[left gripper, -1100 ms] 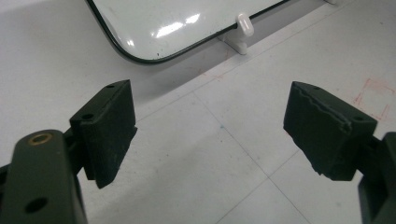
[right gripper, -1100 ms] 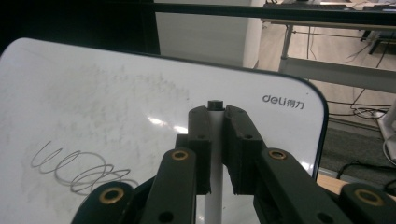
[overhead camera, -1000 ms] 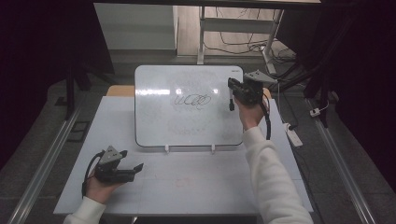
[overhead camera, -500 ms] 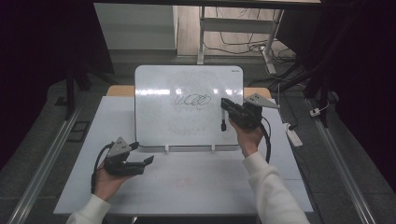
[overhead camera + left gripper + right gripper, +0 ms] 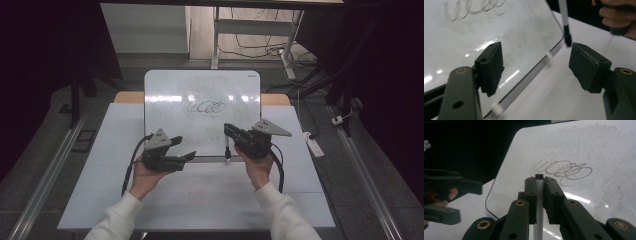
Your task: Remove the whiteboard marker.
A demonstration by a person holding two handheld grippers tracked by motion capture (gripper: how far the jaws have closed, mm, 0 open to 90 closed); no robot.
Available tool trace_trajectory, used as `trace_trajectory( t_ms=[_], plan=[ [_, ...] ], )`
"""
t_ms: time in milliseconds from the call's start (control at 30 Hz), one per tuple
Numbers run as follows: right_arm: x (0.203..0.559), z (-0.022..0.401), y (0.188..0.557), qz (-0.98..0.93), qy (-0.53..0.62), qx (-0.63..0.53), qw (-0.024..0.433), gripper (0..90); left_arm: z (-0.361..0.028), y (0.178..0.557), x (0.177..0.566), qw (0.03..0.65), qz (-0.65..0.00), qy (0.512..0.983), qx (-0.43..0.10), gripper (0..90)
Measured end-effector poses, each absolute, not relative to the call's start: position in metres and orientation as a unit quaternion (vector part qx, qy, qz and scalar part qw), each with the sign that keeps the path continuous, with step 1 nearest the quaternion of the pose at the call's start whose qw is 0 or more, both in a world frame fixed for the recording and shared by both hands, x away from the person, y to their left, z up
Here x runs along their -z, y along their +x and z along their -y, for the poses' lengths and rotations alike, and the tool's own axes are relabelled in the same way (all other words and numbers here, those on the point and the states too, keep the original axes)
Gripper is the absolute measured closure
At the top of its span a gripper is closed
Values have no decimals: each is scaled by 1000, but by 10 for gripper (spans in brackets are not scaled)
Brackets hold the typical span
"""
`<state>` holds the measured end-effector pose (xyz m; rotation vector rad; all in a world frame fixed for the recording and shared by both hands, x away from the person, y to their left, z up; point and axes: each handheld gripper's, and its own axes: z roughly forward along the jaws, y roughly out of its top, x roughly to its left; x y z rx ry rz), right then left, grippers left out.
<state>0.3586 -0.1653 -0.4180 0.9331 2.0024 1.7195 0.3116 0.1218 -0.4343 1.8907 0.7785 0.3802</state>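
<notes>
Right gripper [image 5: 228, 131] is clamping a white marker [image 5: 538, 202] between nearly closed jaws; its dark tip [image 5: 568, 38] is pointing down near the whiteboard's [image 5: 200, 95] lower edge. Left gripper [image 5: 185, 148] is gaping wide, holding nothing, just beside that edge. The whiteboard, bearing a looping scribble [image 5: 206, 107], is lying on a white tabletop [image 5: 300, 190]; grey floor, rails and cables are surrounding it in a dark room. The left gripper view is revealing small white pegs [image 5: 548, 56] along the board's edge; the right gripper view is showing the marker's butt end above the jaws. Both sleeved forearms are reaching forward, hands [image 5: 257, 167] gripping from below.
</notes>
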Motion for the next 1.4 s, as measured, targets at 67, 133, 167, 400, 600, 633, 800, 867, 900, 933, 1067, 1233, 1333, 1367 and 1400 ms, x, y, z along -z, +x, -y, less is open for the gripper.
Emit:
trace_trajectory(
  t_ms=[67, 133, 167, 400, 600, 633, 800, 867, 900, 933, 1067, 1233, 1333, 1367, 1400],
  plan=[
    [420, 163, 356, -705, 327, -607, 166, 806, -112, 316, 432, 509, -315, 787, -151, 311],
    [422, 161, 354, -708, 324, -605, 165, 806, -108, 318, 431, 511, -311, 788, -148, 327],
    [422, 160, 353, -709, 323, -605, 164, 806, -104, 320, 431, 513, -307, 789, -146, 337],
    [424, 151, 344, -711, 313, -610, 155, 806, -82, 331, 435, 519, -294, 795, -113, 396],
    [423, 143, 336, -715, 300, -614, 152, 806, -76, 335, 441, 515, -290, 800, -105, 458],
    [423, 143, 336, -715, 300, -614, 152, 806, -76, 336, 442, 517, -291, 799, -102, 458],
    [427, 138, 334, -719, 296, -611, 148, 806, -77, 337, 443, 521, -284, 799, -97, 547],
    [430, 136, 333, -719, 299, -611, 140, 805, -78, 337, 445, 525, -281, 799, -88, 633],
    [431, 135, 332, -720, 298, -611, 140, 805, -78, 337, 445, 525, -281, 799, -88, 667],
    [431, 134, 331, -720, 296, -611, 143, 805, -79, 337, 445, 526, -276, 800, -86, 699],
    [430, 133, 328, -722, 289, -608, 158, 804, -82, 338, 445, 522, -281, 801, -89, 798],
    [430, 133, 329, -728, 285, -605, 151, 800, -84, 339, 446, 511, -277, 809, -87, 810],
    [428, 141, 334, -736, 265, -610, 126, 652, -88, 338, 444, 502, -265, 820, -78, 812],
    [427, 144, 335, -743, 258, -606, 119, 617, -88, 338, 444, 502, -265, 820, -78, 812],
    [427, 148, 337, -752, 250, -598, 115, 583, -93, 339, 442, 498, -254, 827, -63, 812]
  ],
)
